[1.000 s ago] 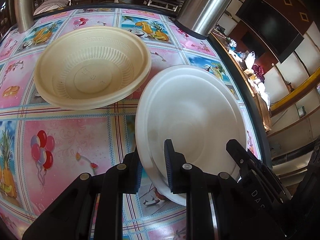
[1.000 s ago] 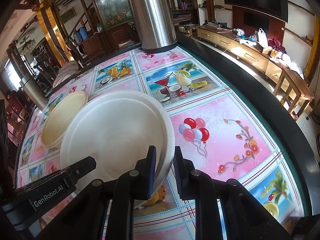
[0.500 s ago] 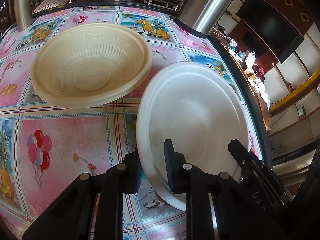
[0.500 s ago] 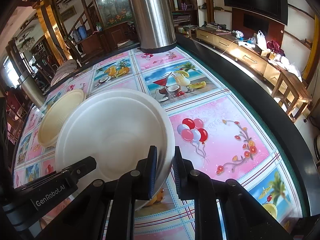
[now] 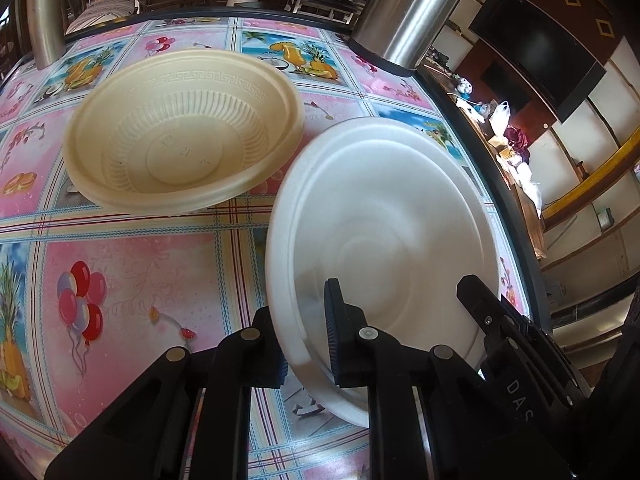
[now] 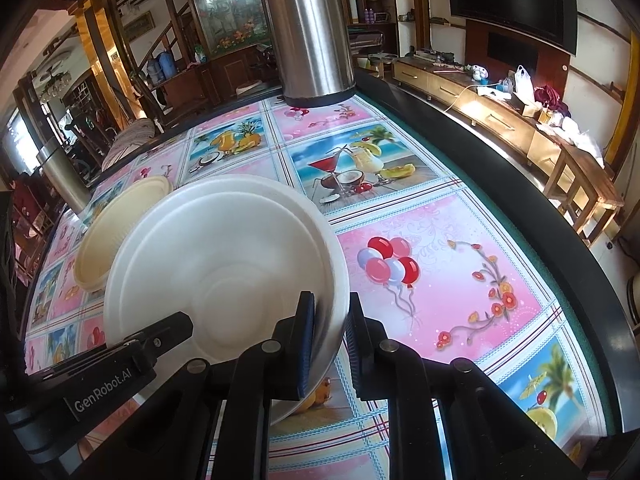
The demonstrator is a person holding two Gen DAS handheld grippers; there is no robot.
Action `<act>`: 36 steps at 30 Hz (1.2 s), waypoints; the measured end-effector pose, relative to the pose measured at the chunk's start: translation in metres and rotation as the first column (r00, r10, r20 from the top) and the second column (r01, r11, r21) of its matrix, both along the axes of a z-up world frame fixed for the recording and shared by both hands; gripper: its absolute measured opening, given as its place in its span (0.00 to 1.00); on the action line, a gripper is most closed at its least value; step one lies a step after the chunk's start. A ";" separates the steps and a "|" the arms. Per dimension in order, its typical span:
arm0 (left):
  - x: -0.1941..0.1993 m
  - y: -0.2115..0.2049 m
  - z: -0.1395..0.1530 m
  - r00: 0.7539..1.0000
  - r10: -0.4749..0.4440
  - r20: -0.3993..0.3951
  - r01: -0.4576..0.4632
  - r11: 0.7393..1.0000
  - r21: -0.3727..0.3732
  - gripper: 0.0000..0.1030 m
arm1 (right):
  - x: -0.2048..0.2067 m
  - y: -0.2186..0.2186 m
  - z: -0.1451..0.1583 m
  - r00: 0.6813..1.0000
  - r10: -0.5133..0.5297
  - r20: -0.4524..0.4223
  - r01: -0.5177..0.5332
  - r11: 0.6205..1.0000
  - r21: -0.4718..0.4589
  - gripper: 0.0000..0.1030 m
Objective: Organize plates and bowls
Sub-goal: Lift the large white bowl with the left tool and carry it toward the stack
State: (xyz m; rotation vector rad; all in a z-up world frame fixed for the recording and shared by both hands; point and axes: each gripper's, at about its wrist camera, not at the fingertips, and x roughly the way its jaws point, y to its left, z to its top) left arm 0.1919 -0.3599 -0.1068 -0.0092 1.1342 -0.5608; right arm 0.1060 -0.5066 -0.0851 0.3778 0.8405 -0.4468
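Above the glossy picture-print tabletop, left tool angled down, jaws closing on the smooth white plate's near rim at 7 o'clock, right tool clamped on its 5 o'clock edge, ribbed cream bowl resting just beside at 10 o'clock.

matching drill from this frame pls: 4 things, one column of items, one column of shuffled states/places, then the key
Items:
1. white plate
2. cream bowl
3. steel flask
4. left gripper

States/places:
A. stands upright at the far edge of the table
B. jaws closing on the plate's near-left rim
C. held off the tablecloth by both grippers, right gripper on its other rim
D. sits empty on the tablecloth, beyond and left of the plate

Pairs: 1-C, 2-D, 3-A, 4-B
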 end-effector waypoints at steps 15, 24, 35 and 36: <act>-0.041 0.044 0.006 0.988 -0.009 0.157 -0.011 0.992 0.123 0.12 | -0.020 0.031 -0.002 0.998 0.069 0.014 -0.070 0.995 0.064 0.14; -0.078 0.089 0.009 0.949 -0.029 0.313 -0.039 0.977 0.209 0.12 | -0.040 0.089 -0.002 0.985 0.170 0.008 -0.170 0.985 0.009 0.15; -0.105 0.132 0.009 0.921 -0.021 0.388 -0.078 0.968 0.239 0.13 | -0.056 0.144 -0.007 0.965 0.260 0.013 -0.260 0.965 -0.036 0.16; -0.106 0.135 0.009 0.920 -0.018 0.391 -0.082 0.968 0.238 0.13 | -0.058 0.148 -0.007 0.964 0.266 0.014 -0.265 0.963 -0.038 0.16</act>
